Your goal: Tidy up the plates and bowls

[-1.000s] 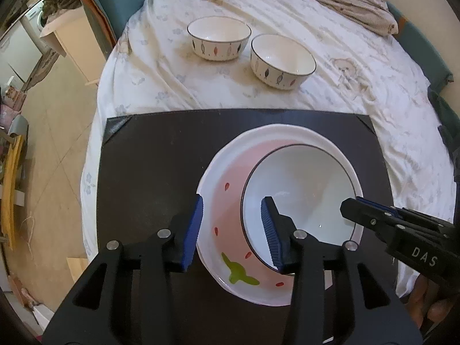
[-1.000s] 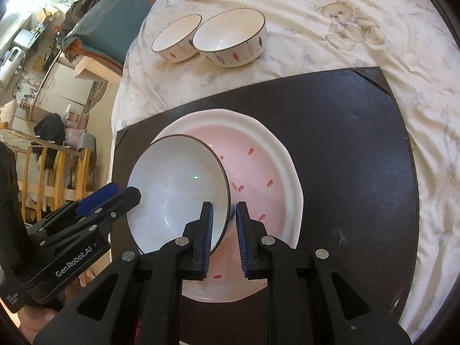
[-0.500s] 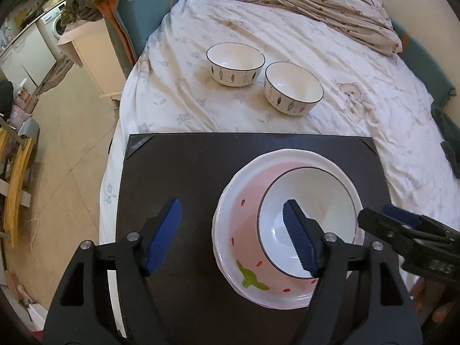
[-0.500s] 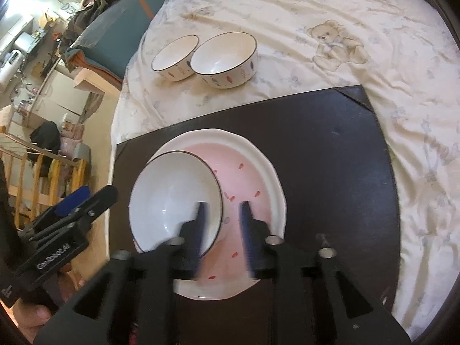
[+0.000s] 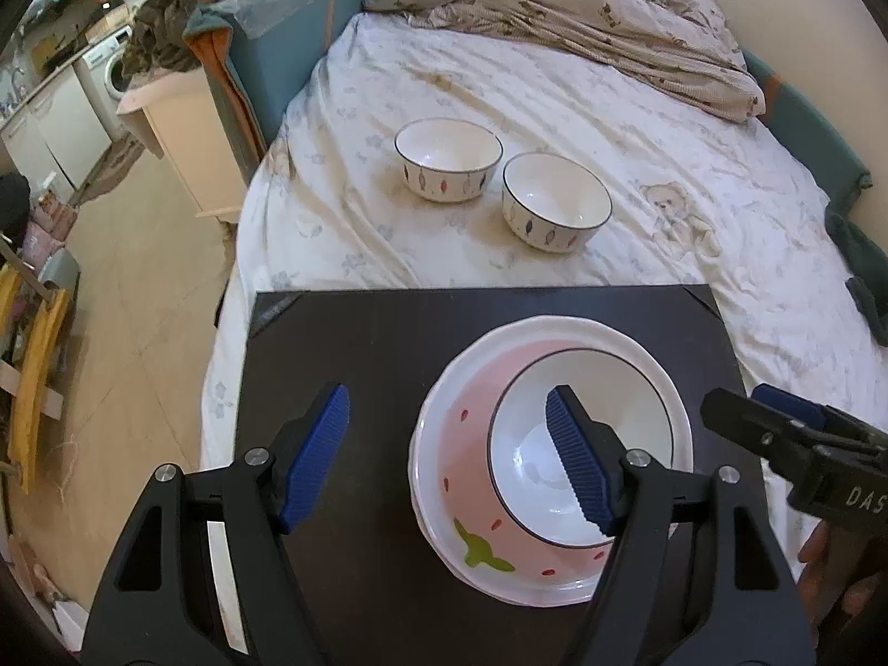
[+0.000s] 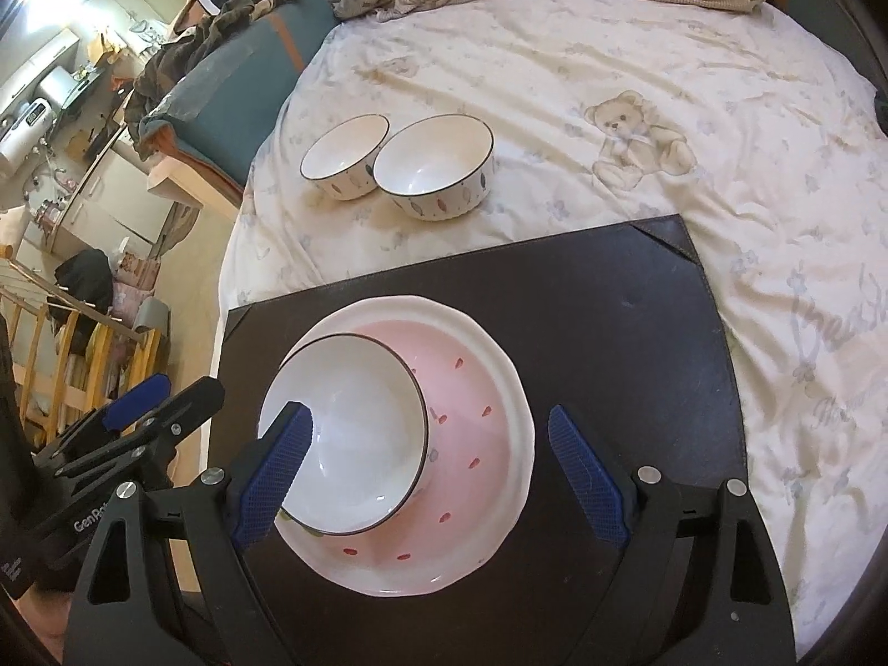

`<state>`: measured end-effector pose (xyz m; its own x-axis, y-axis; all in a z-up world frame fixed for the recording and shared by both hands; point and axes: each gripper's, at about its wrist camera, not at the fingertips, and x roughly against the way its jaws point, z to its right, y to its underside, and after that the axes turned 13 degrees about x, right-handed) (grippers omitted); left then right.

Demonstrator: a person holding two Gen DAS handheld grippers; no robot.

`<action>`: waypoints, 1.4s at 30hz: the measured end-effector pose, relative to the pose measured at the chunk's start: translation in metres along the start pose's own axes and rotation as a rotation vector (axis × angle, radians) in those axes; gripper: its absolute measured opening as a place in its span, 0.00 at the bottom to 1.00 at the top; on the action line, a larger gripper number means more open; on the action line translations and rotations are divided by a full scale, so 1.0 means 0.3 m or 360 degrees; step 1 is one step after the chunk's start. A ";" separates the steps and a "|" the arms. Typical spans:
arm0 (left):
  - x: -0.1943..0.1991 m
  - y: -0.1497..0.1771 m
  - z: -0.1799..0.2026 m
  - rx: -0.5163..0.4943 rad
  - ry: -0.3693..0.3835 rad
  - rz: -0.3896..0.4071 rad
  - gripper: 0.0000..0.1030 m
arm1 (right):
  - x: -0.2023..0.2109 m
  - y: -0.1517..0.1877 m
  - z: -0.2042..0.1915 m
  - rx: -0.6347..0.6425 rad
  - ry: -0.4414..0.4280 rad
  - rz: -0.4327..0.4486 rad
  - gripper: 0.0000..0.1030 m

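A white bowl with a dark rim (image 5: 583,444) (image 6: 355,433) sits off-centre inside a pink strawberry plate (image 5: 472,477) (image 6: 477,405) on a black mat (image 5: 361,344) (image 6: 610,333). My left gripper (image 5: 447,460) is open above the plate's left rim, with nothing pressed between its pads. My right gripper (image 6: 430,466) hangs above the bowl and plate; its jaws are opening and touch neither. Two more white patterned bowls (image 5: 448,158) (image 5: 555,201) (image 6: 344,156) (image 6: 434,166) stand side by side on the bed beyond the mat.
The mat lies on a bed with a pale teddy-bear sheet (image 6: 638,133). A crumpled blanket (image 5: 583,16) lies at the far end. The bed's edge drops to the floor (image 5: 139,305) on the left, by a small cabinet (image 5: 177,133).
Both grippers opened and let go of the bowl's rim, then rose and pulled back. The bowl stays in the plate.
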<state>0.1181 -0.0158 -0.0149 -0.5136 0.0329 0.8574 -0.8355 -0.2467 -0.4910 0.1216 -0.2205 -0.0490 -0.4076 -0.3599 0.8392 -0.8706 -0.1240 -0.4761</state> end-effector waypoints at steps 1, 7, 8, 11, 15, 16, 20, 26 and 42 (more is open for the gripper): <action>0.003 -0.004 0.002 -0.0005 -0.0004 0.0008 0.69 | 0.005 0.000 0.001 -0.0005 0.0000 0.0007 0.87; 0.004 -0.052 0.014 0.0022 0.0041 -0.0010 0.69 | 0.038 -0.035 0.022 -0.0042 -0.0006 0.0055 0.87; 0.003 -0.065 0.017 0.0014 0.0037 0.0002 0.69 | 0.042 -0.043 0.027 -0.0051 -0.0013 0.0061 0.87; -0.011 -0.107 0.018 0.0011 0.0039 0.0025 0.69 | 0.052 -0.088 0.047 -0.0060 -0.0022 0.0080 0.87; -0.062 -0.170 0.009 0.0046 0.0037 0.0017 0.69 | 0.051 -0.156 0.094 -0.0084 -0.0010 0.0103 0.87; -0.085 -0.190 0.006 0.0052 0.0027 0.0008 0.69 | 0.046 -0.169 0.113 -0.0120 -0.0024 0.0106 0.87; -0.153 -0.248 -0.006 0.0103 0.0020 -0.0033 0.69 | -0.001 -0.217 0.204 -0.0306 -0.0093 0.0084 0.87; -0.287 -0.364 0.017 0.0163 0.0060 -0.0171 0.68 | -0.114 -0.305 0.286 -0.0440 -0.0110 -0.0012 0.86; -0.619 -0.538 0.241 0.0065 -0.0003 -0.0413 0.32 | -0.479 -0.551 0.361 -0.0407 -0.0116 -0.0284 0.44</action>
<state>0.3624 -0.0521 -0.0838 -0.2824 0.0983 0.9543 -0.9307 -0.2692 -0.2476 0.3540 -0.2484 -0.1194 -0.2293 -0.4199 0.8781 -0.9714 0.0417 -0.2337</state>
